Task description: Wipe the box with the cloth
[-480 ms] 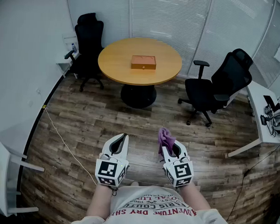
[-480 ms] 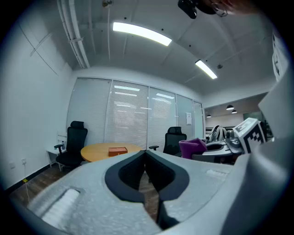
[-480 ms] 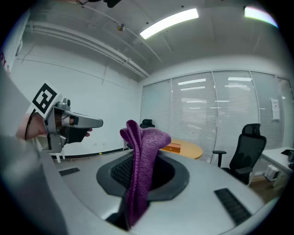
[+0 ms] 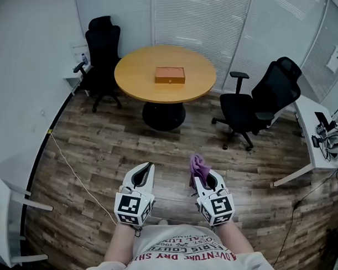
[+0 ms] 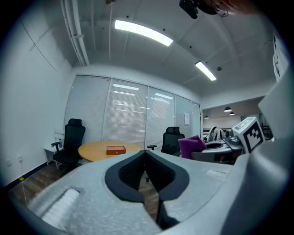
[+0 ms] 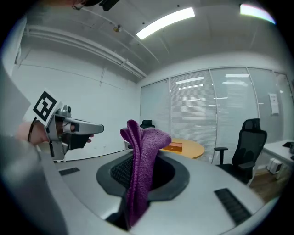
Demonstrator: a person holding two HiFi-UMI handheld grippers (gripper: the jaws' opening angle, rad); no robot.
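"What is closest to us?"

"A white shirt [image 4: 181, 254] with red letters, right at the bottom. Just past it are two grippers, side by side over the wooden floor [image 4: 102, 140]."

"What is the left gripper [image 4: 147, 166] doing?"

"Its jaws are pressed together. There is nothing between them."

"And the right gripper [image 4: 205, 177]?"

"It is pinching the purple cloth [image 4: 199, 165]. The cloth sticks up out of the jaws and flops over at the top."

"Does the cloth touch the box [image 4: 170, 75]?"

"No. Both grippers and the cloth are low down near the person, well apart from it."

"What comes after the grippers?"

"More floor. A thin pale cable [image 4: 73, 170] lies on it at the left. A white desk [image 4: 310, 131] stands at the right."

"And farther away?"

"A round wooden table [image 4: 140, 75]. A black chair [image 4: 101, 52] stands at its left side. The other black chair [image 4: 264, 104] stands at its right side, turned a bit away."

"So where is the box?"

"It is orange-brown, and it sits flat near the middle of the table top."

"What is behind all that?"

"White blinds [image 4: 200, 22] run along the far wall."
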